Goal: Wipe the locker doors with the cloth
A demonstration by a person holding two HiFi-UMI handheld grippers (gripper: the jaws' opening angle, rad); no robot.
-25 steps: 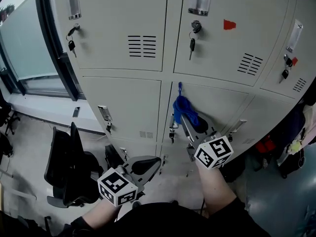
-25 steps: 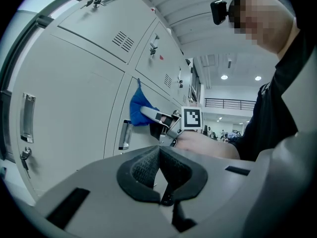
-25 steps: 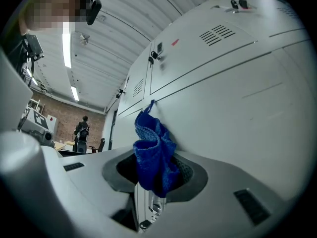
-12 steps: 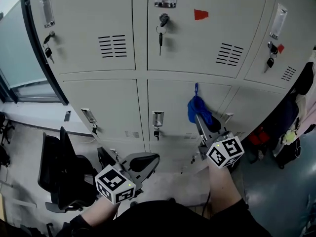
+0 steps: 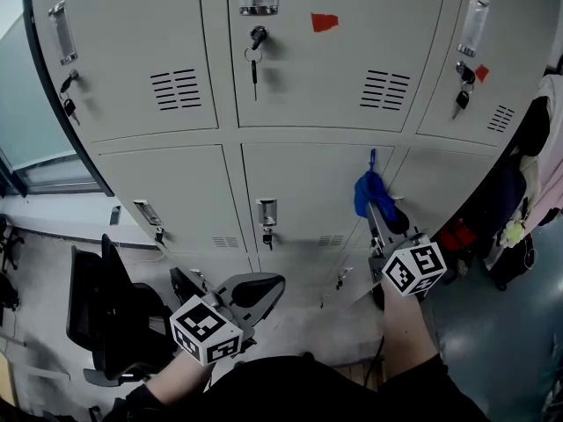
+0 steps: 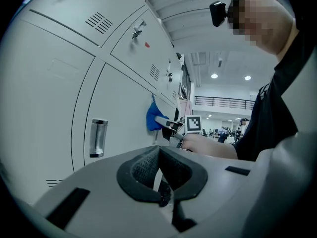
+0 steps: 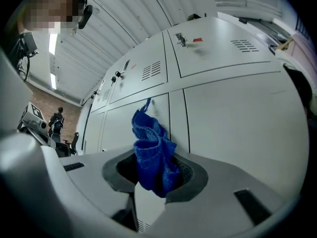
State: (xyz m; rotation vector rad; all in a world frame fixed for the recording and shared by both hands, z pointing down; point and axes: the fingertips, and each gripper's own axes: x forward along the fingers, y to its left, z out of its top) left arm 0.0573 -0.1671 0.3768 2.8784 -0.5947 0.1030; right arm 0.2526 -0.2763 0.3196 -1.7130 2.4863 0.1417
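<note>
Right gripper (image 7: 153, 175): its jaws are clamped on a bunched blue knitted cloth (image 7: 151, 148), whose folds rise above the pads and end in a thin loop. The right gripper view places the cloth at the vertical seam between two lower locker doors (image 7: 233, 113); the head view shows the same cloth (image 5: 368, 192) held against the lockers between the lower middle door (image 5: 299, 183) and the lower right door (image 5: 440, 183), with the right gripper (image 5: 376, 211) slanting up from the person's hand. Left gripper (image 6: 161, 175): the pads meet with nothing between them. In the head view the left gripper (image 5: 255, 290) is held low, well apart from the cloth and off the doors. Only the left gripper view shows the cloth (image 6: 153, 118) from the side, lying on the door face, beyond a recessed metal handle (image 6: 99, 138). Only the head view shows the upper doors, with keys (image 5: 253, 60) hanging in the locks, a red tag (image 5: 324, 22), and a black office chair (image 5: 114, 315) on the floor at left.
</note>
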